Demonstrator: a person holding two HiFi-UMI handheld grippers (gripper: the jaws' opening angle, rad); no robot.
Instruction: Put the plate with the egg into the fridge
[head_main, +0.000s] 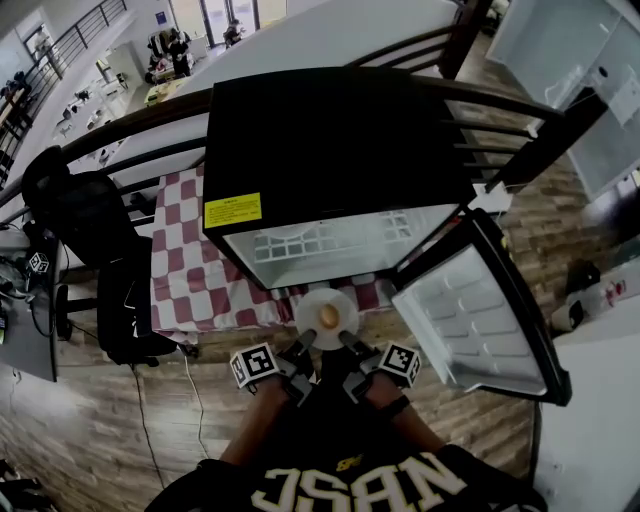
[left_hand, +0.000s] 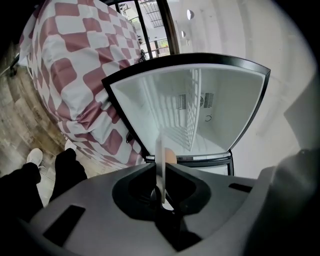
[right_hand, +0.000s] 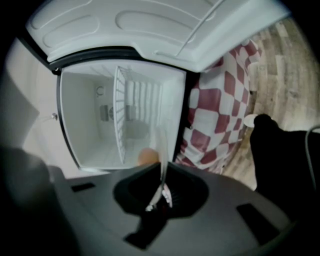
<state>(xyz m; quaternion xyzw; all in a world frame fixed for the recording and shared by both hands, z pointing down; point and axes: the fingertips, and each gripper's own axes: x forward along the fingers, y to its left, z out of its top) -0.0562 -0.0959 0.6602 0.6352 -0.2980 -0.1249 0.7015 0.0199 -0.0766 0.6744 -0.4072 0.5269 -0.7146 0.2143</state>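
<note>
A white plate (head_main: 326, 318) with a brown egg (head_main: 329, 316) on it hangs in front of the open fridge (head_main: 330, 150). My left gripper (head_main: 304, 347) is shut on the plate's near left rim and my right gripper (head_main: 346, 345) on its near right rim. In the left gripper view the plate (left_hand: 161, 167) shows edge-on between the jaws of the left gripper (left_hand: 161, 175), with the egg (left_hand: 170, 156) just behind. The right gripper view likewise has the plate (right_hand: 162, 150) edge-on in the right gripper (right_hand: 162, 172), the egg (right_hand: 146, 156) to its left. The fridge's white inside (left_hand: 200, 110) holds a wire shelf (right_hand: 120, 112).
The fridge door (head_main: 478, 318) stands swung open to the right. A table under a red-and-white checked cloth (head_main: 190, 270) is beside the fridge on the left. A black chair (head_main: 95, 250) stands further left. The floor is wood planks (head_main: 180, 430).
</note>
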